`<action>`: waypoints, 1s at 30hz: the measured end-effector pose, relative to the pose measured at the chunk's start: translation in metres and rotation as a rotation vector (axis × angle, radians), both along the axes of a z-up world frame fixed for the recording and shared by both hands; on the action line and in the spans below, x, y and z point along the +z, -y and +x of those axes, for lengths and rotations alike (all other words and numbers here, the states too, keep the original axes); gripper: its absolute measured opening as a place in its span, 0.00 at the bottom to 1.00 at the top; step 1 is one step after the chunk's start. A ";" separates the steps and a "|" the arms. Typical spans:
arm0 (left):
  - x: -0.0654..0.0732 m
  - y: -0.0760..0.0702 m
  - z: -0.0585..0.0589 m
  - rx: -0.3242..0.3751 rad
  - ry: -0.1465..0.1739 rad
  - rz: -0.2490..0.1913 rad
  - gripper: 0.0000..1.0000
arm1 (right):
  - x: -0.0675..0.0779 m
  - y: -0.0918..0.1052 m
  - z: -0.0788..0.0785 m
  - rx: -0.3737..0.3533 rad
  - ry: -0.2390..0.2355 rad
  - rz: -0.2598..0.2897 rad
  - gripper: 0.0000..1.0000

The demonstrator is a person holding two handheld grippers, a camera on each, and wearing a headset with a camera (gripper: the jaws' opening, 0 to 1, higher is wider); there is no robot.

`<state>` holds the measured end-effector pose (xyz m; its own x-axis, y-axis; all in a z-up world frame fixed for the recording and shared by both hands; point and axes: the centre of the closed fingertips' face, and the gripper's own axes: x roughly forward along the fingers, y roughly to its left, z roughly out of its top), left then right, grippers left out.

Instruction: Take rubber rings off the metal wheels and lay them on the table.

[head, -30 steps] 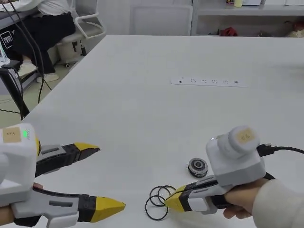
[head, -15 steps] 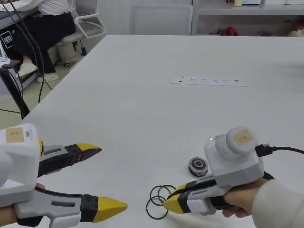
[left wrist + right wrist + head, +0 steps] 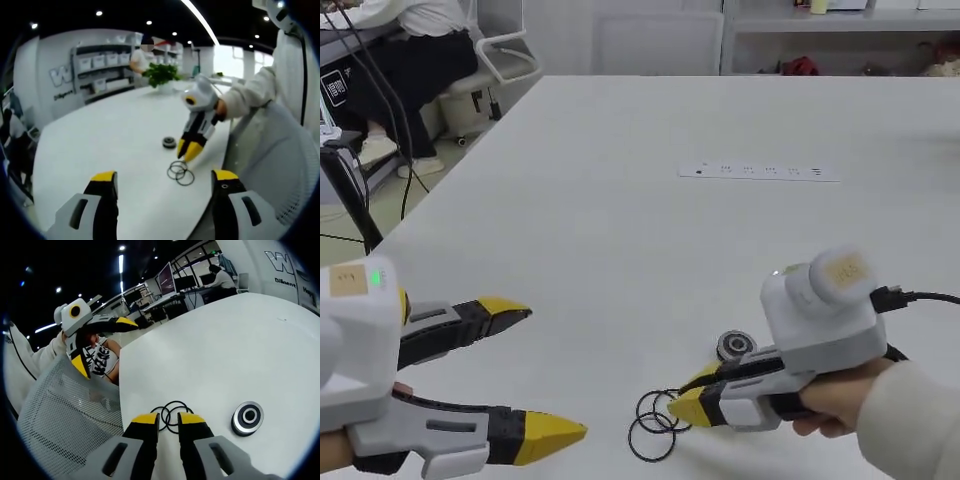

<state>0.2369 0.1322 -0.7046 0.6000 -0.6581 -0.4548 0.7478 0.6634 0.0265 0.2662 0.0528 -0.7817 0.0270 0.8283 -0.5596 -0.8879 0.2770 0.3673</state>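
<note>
Wheel (image 3: pixel 736 346) lies flat, bore upward, near rings (image 3: pixel 655 425).

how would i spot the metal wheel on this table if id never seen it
Start at the white table, near side, where the right gripper points its yellow tips. The metal wheel lies just past that gripper's far side. It is a small thick dark disc with a shiny hub, unlike the thin black rubber rings overlapping at the tips.
</note>
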 end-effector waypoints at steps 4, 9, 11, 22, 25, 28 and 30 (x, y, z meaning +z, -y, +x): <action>0.005 -0.001 0.001 -0.002 0.009 0.006 0.78 | 0.009 0.002 0.009 -0.023 0.023 0.019 0.12; 0.017 0.003 0.002 -0.014 0.027 0.010 0.79 | 0.020 0.007 0.020 -0.057 0.049 0.045 0.13; 0.021 0.005 0.003 -0.021 0.036 0.013 0.79 | 0.024 0.009 0.025 -0.072 0.059 0.053 0.13; 0.056 0.018 0.011 -0.073 0.093 0.015 0.83 | 0.041 0.030 0.056 -0.179 0.117 0.089 0.13; 0.063 0.025 0.014 -0.102 0.116 0.040 0.83 | 0.048 0.040 0.068 -0.231 0.134 0.104 0.14; 0.069 0.031 0.018 -0.128 0.128 0.040 0.83 | 0.050 0.046 0.073 -0.262 0.139 0.112 0.14; 0.071 0.034 0.021 -0.140 0.133 0.048 0.83 | 0.051 0.049 0.075 -0.274 0.140 0.112 0.14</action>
